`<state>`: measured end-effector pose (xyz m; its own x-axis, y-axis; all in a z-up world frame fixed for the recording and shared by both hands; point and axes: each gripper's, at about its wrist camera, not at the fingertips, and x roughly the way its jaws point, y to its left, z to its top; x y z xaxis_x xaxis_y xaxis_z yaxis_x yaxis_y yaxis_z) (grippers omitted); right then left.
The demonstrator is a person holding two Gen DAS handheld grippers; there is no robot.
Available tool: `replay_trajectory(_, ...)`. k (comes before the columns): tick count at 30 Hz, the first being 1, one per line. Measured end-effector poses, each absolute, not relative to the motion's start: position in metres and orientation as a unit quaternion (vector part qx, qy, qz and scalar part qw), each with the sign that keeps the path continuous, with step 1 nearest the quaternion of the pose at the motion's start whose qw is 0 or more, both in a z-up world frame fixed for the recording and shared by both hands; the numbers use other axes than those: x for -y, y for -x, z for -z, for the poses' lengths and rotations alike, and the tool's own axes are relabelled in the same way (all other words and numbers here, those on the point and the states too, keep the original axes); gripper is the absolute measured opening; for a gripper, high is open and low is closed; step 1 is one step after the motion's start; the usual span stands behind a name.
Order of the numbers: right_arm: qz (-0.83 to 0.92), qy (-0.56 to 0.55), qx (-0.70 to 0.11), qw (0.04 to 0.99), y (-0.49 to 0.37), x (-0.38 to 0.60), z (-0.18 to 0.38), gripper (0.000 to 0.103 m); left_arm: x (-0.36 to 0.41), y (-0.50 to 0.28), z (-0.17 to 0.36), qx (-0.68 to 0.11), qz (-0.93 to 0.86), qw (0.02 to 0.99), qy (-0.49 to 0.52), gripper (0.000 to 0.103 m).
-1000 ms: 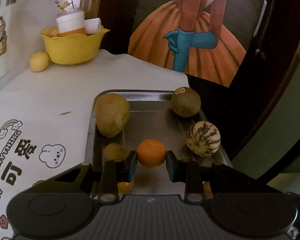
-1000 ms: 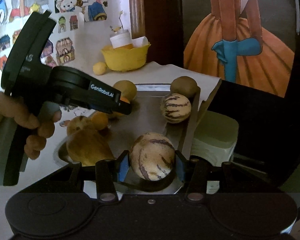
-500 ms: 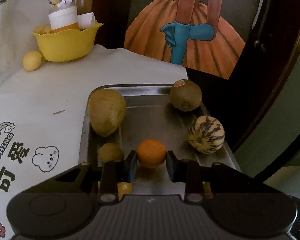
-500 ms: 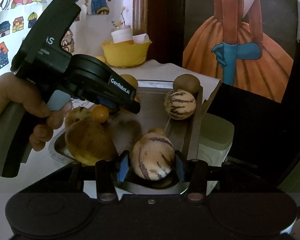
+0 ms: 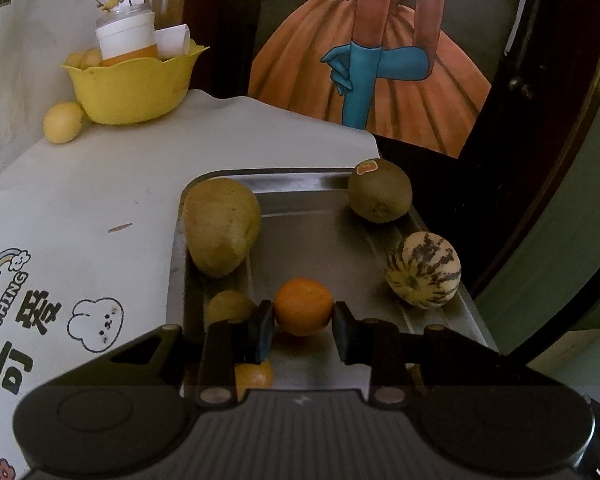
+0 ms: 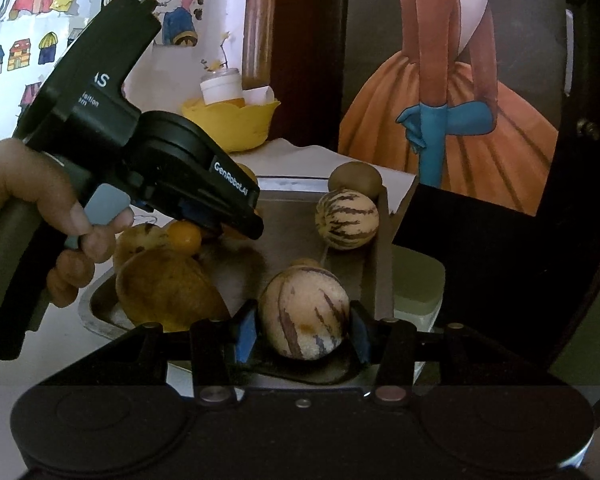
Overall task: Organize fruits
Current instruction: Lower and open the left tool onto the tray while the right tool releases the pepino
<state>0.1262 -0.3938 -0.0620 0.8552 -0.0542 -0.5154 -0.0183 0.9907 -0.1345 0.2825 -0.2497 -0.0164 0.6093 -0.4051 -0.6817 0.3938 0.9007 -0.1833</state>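
Left gripper (image 5: 303,320): fingers squeeze the orange (image 5: 303,306) over the tray (image 5: 296,184).
Right gripper (image 6: 303,332): fingers squeeze a stripy melon (image 6: 304,314).

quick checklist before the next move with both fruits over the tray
1. Left gripper jaws clamped on the small orange: ok.
2. Right gripper jaws clamped on the striped melon: ok.
3. Bare floor of the metal tray ahead of the orange: ok.
4. Melon clear of the tray's right wall: cannot tell, they look close.
5. Other striped melon and kiwi settled against the right side: ok.
6. Left gripper body away from the right gripper's path: ok, it sits to the left.
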Motion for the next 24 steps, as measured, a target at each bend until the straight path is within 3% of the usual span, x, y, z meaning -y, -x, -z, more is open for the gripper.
replay_trajectory(17,0.037,0.046,-0.256,0.965,-0.1233,0.3932,0.0632,0.053,0.2467,-0.2822,0.0139,-0.386,0.223,0.895,0.020,0.036)
replay_trajectory(24,0.036,0.046,-0.251,0.966,-0.1186,0.3904,0.0610,0.057,0.2419,-0.2804,0.0099,-0.388,0.224,0.894,0.035,0.047)
